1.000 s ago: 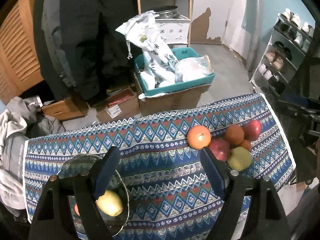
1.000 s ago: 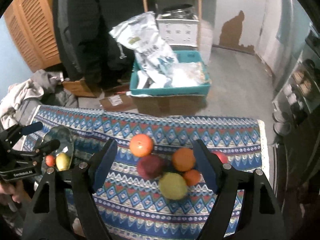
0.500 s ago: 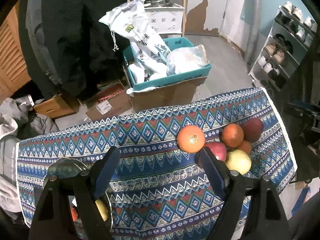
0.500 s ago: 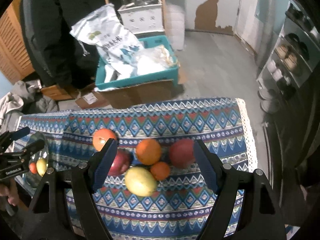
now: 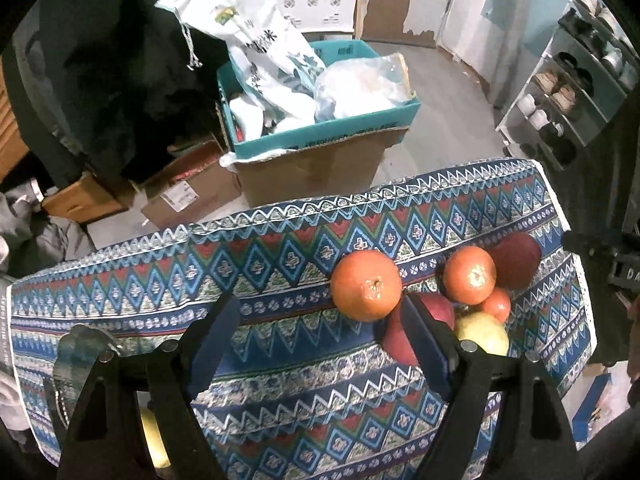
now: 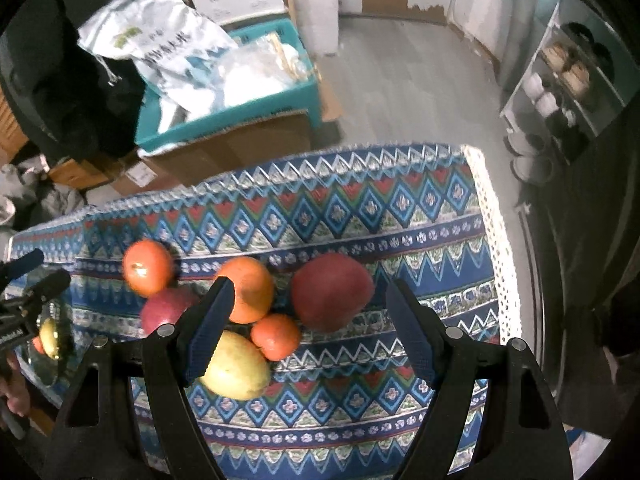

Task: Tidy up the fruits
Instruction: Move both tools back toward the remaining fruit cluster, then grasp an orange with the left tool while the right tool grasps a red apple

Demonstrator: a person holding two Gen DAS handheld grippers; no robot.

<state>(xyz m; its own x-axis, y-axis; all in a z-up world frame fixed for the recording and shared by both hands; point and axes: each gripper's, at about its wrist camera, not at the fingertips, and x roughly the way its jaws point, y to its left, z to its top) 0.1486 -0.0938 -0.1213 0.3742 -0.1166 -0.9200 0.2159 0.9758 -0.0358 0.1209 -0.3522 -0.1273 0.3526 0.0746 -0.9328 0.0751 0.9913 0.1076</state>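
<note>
A cluster of fruit lies on the patterned tablecloth. In the right wrist view: a dark red apple, a large orange, a small orange, a yellow pear, a red apple and another orange. My right gripper is open and empty, just above the cluster. My left gripper is open and empty; its right finger is beside the red apple and near the front orange. A glass plate at the left holds a yellow fruit.
Beyond the table's far edge, a teal crate with white bags sits on a cardboard box. A shoe rack stands at the right. Dark clothing hangs at the left. The tablecloth's lace edge marks the table's right end.
Both grippers have moved right and closer to the fruit cluster. The glass plate has slid to the left edge of both views. Both grippers stayed open.
</note>
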